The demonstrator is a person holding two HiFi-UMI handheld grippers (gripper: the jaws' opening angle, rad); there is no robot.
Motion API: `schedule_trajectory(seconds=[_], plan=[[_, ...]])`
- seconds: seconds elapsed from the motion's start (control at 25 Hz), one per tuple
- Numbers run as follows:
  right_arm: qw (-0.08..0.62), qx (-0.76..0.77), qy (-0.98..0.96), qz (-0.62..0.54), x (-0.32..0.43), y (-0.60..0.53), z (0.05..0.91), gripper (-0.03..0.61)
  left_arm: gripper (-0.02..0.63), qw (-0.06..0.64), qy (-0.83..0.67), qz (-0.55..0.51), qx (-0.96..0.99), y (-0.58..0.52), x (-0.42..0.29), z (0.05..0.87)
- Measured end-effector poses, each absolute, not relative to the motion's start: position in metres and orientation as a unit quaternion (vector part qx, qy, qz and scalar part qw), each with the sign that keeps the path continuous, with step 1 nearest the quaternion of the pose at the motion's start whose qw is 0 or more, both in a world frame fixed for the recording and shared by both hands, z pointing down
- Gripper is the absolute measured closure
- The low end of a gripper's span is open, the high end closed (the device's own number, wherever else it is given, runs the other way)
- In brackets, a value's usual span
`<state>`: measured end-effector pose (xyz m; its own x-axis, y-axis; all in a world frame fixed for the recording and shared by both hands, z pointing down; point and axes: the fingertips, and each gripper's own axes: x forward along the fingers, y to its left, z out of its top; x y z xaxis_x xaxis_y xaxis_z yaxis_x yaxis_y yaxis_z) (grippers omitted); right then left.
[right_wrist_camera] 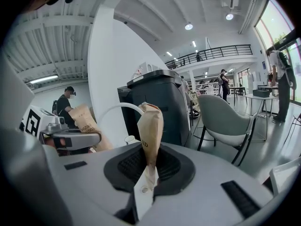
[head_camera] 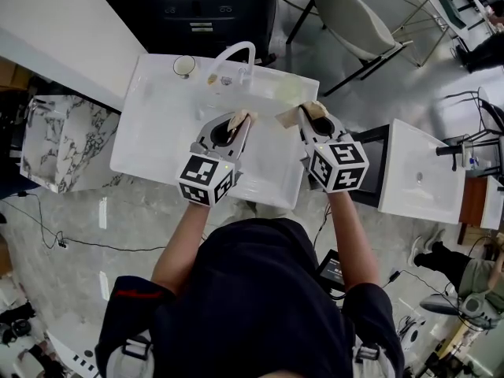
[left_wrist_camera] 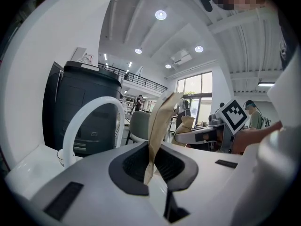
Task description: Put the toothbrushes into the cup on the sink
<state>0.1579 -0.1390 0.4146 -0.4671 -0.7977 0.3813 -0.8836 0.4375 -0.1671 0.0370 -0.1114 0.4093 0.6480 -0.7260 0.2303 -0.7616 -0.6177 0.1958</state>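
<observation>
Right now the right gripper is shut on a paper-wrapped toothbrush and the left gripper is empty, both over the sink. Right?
Not quite. The left gripper is not empty: the left gripper view shows its jaws shut on a second paper-wrapped toothbrush. The rest holds: the right gripper is shut on the first toothbrush, and both are over the sink.

A white sink (head_camera: pixel 150 144) stands below me on a grey marbled floor (head_camera: pixel 94 235). It is a shallow rectangular basin with a broad flat rim. On its far ledge, toward the left corner, a small round cup (head_camera: pixel 184 66) sits upright. To the cup's right, a white arched faucet (head_camera: pixel 235 52) rises from the same ledge. The two stand near each other but don't touch.
</observation>
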Motion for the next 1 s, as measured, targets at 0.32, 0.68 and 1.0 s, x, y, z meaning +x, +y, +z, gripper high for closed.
schedule_trajectory(seconds=[0.32, 0.68, 1.0], plan=[[0.126, 0.500, -0.838, 0.176, 0.180, -0.179, 0.420, 0.523, 0.580, 0.145, -0.428, 0.072, 0.889, -0.137, 0.052, 0.414], [0.128, 0.496, -0.841, 0.177, 0.198, -0.226, 0.428, 0.523, 0.580, 0.157, -0.439, 0.085, 0.881, -0.164, 0.072, 0.427], [0.139, 0.493, -0.839, 0.184, 0.204, -0.263, 0.453, 0.523, 0.580, 0.170, -0.447, 0.097, 0.873, -0.182, 0.082, 0.444]])
